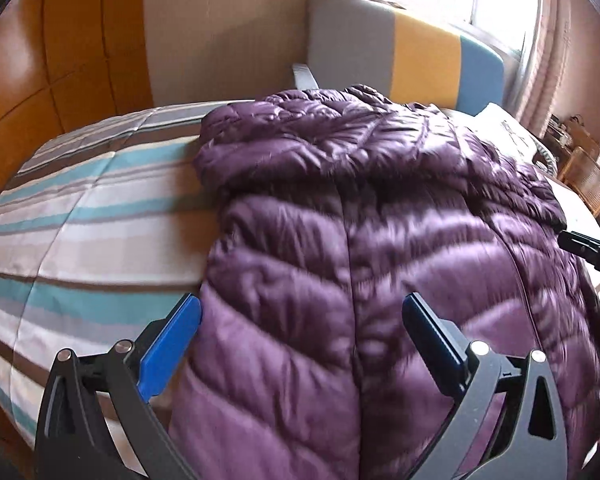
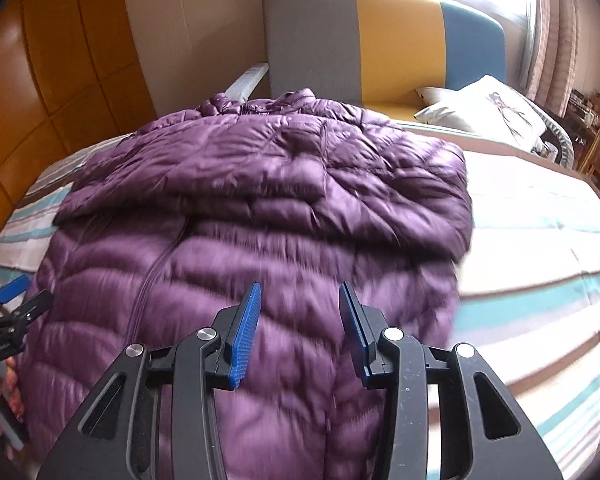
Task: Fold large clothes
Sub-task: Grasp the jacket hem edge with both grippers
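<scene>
Purple down jacket [image 2: 260, 208] on bed [image 2: 520, 216], sleeves folded in; lengthwise fold remains. Left tongs [image 1: 300, 324] spread wide, right tongs [image 2: 299, 320] parted, both empty.

Purple jacket [image 2: 260, 208] near half motion-blurred; hem cut off by frame bottom.

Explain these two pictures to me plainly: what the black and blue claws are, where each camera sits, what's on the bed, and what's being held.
No robot here: a person holds a two-finger gripper in each hand, each carrying a wide-angle camera looking along its fingers. One picture comes from the left gripper, the other from the right gripper. Both hang above a purple quilted jacket spread on a bed with a striped cover. A white pillow lies near the grey, yellow and blue headboard. The left gripper is wide open, the right partly open. Neither grips the jacket; nothing is held.
</scene>
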`<action>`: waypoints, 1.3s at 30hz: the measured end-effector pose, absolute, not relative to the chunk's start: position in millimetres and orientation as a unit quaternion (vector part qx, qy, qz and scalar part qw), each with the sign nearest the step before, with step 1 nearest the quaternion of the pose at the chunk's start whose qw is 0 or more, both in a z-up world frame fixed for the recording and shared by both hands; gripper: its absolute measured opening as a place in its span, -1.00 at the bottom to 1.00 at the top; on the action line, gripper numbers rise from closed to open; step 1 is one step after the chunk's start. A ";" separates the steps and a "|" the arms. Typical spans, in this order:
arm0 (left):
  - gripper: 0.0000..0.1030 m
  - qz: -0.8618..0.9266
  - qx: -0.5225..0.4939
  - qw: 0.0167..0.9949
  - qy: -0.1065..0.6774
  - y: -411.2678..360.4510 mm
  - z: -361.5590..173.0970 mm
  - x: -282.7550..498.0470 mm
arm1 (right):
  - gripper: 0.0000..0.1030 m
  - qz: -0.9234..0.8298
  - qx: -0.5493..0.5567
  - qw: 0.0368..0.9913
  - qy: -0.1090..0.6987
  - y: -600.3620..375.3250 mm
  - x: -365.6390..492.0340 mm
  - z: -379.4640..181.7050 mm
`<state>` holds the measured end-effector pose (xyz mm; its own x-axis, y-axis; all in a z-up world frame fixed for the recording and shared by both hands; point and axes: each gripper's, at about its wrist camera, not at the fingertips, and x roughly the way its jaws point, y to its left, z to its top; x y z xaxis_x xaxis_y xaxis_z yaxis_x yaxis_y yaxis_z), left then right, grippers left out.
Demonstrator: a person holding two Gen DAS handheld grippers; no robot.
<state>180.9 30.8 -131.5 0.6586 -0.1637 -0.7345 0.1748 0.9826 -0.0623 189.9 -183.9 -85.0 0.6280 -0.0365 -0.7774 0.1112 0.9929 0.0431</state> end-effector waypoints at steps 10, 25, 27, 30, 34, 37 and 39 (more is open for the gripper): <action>0.95 -0.102 0.001 0.913 0.395 64.8 -132.9 129.8 | -0.21 -0.057 0.060 0.901 0.426 -213.9 96.5 -81.8; 0.61 -0.116 -0.007 0.902 0.416 93.5 -137.0 87.0 | -0.21 -0.052 0.106 0.880 0.460 -226.8 27.3 -94.7; 0.48 -0.121 -0.010 0.897 0.425 97.5 -140.8 83.8 | -0.23 -0.049 0.111 0.875 0.469 -226.5 23.5 -99.5; 0.35 -0.129 -0.012 0.894 0.430 100.2 -143.5 79.3 | -0.46 -0.040 0.117 0.868 0.480 -227.4 20.1 -105.8; 0.00 -0.152 -0.001 0.888 0.434 91.8 -143.0 74.4 | -0.74 -0.019 0.145 0.861 0.486 -229.8 20.1 -112.0; -0.65 -0.179 0.001 0.881 0.439 82.8 -139.0 71.4 | -0.86 -0.005 0.154 0.862 0.483 -228.8 19.8 -109.1; -0.82 -0.187 0.002 0.881 0.434 79.9 -135.2 68.2 | -0.88 0.013 0.168 0.865 0.472 -229.6 18.2 -104.1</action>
